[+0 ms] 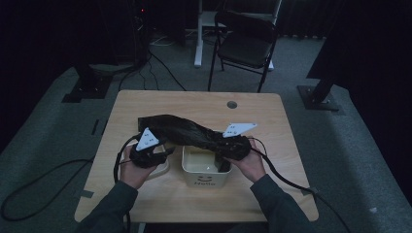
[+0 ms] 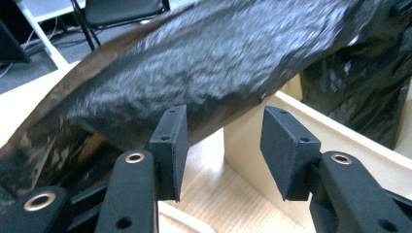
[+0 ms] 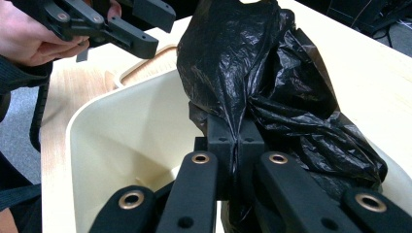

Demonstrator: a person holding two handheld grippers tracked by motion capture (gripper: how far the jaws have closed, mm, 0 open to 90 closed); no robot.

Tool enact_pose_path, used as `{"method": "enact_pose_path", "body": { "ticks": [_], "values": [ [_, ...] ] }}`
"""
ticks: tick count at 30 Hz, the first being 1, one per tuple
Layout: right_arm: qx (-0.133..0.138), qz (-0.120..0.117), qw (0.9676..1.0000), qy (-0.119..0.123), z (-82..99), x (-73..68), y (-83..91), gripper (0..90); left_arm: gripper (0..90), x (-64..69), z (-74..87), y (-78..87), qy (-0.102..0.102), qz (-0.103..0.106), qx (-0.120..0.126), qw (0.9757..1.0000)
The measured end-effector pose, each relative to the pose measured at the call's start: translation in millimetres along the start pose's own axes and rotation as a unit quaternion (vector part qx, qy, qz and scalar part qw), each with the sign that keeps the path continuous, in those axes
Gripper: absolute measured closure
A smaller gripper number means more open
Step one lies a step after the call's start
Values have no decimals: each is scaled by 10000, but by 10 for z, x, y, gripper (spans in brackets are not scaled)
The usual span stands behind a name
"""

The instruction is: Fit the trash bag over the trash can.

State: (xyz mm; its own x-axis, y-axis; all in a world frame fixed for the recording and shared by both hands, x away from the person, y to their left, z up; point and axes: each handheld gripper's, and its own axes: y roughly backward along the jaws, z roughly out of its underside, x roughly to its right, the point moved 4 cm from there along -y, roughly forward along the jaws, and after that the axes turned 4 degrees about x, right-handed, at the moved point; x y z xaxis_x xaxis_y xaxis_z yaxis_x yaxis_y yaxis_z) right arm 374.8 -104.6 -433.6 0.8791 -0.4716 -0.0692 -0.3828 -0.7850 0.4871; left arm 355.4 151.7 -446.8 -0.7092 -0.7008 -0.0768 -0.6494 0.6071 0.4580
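Pinching a black bin bag [image 1: 187,130], the right gripper [image 3: 236,145] hovered above a cream bin [image 1: 206,175] lettered "Hello"; left gripper [image 2: 223,145] stood released.

table: pale wooden tabletop [image 1: 145,104] with rounded corners in front of me, a small round grey hole [image 1: 232,104] near its far edge
chair: black folding chair [image 1: 245,41] with thin metal legs beyond my table's far edge, seat facing me
floor: grey carpet [image 1: 350,145] all round my table
cables: black and white cables [image 1: 160,58] loose on the carpet behind the table, left of the chair
post: white upright post [image 1: 198,34] just left of the chair
base plates: two dark flat stand bases [image 1: 320,99] on the carpet, one each side of my table
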Motion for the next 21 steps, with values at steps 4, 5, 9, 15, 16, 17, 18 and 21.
{"method": "enact_pose_path", "body": {
  "ticks": [4, 5, 9, 15, 16, 17, 18, 21],
  "values": [
    [-11, -31, 10000, -28, -2, 10, -13, 888, 535, 63, -98, -38, -159, 8, -18, 9999],
    [-24, -32, 10000, -24, -2, 15, -15, 888, 536, 84, -119, -55, -196, 37, -22, 9998],
    [-24, -56, 10000, -53, -11, 21, -11, 888, 531, 185, -225, -145, -491, 61, -122, 9987],
    [-15, -88, 10000, 16, -45, -17, -16, 888, 513, 331, -383, -249, -857, 77, -87, 9963],
    [-3, -109, 9999, 23, -58, -29, -18, 888, 509, 343, -393, -268, -867, 72, -99, 9962],
    [-5, -122, 9999, 31, -64, -36, -20, 888, 509, 358, -402, -299, -908, 68, -137, 9958],
    [-11, -134, 9999, 54, -71, -45, -26, 888, 510, 367, -405, -319, -922, 67, -154, 9956],
    [-33, -174, 9998, 86, -71, -67, -38, 888, 613, 390, -403, -390, -1005, -54, -297, 9945]
  ]
}}
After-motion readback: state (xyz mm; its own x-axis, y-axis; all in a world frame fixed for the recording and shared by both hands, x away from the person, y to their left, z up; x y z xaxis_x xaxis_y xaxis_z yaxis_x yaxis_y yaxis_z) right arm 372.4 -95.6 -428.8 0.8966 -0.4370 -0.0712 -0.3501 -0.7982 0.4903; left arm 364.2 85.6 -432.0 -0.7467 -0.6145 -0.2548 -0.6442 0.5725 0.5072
